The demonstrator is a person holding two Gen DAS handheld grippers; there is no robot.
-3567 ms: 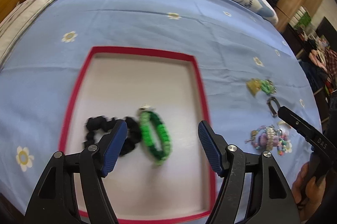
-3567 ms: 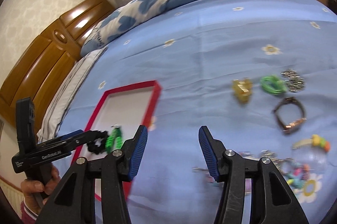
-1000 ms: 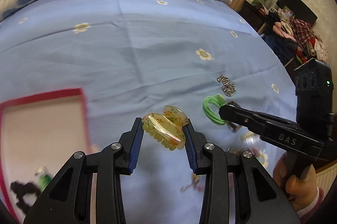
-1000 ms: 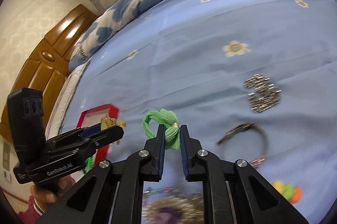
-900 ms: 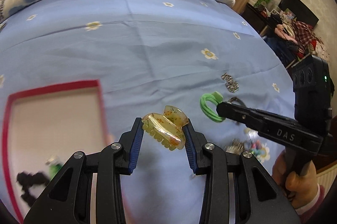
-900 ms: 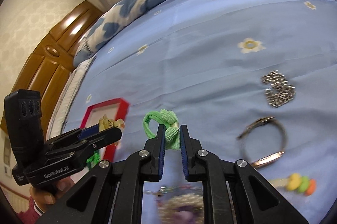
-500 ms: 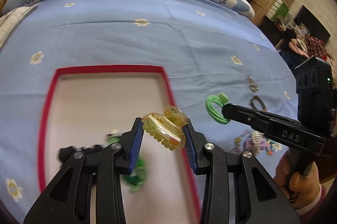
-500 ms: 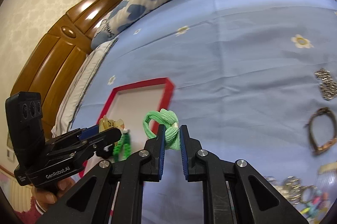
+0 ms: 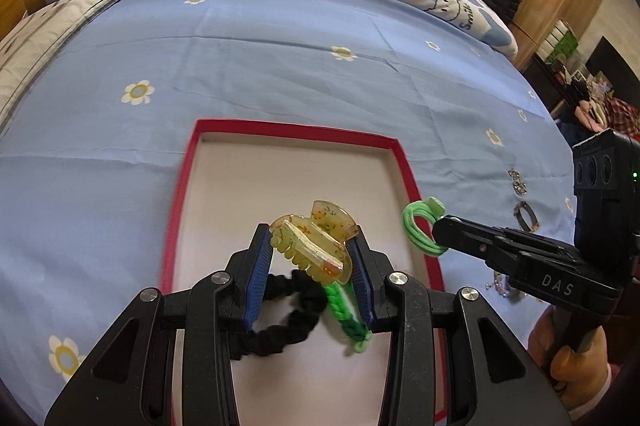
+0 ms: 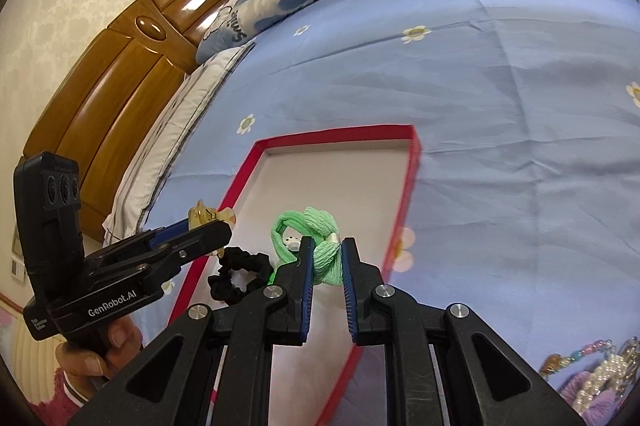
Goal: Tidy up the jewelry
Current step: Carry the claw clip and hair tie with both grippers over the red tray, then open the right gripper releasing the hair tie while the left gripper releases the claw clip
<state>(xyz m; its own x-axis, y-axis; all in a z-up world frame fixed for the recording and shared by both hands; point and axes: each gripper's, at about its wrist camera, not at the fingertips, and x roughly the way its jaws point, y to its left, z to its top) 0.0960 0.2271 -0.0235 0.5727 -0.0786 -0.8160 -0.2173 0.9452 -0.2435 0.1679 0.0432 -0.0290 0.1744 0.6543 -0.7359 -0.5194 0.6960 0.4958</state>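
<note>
While scrunchie (image 9: 280, 310) and bracelet (image 9: 346, 314) occupy tray (image 9: 296, 129).

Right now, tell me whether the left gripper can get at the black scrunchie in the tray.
Probably not yet: the left gripper is shut on the yellow hair claw, so its jaws are full, though the black scrunchie lies uncovered right below it.

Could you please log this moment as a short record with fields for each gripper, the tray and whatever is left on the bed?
left gripper: shut on yellow hair claw, held above the tray
right gripper: shut on green hair tie, over the tray's right side
tray: red-rimmed, white floor, lying on the blue bedsheet
in tray: black scrunchie, green braided bracelet
outside tray, right: silver chain piece, brown bracelet, beaded pile
</note>
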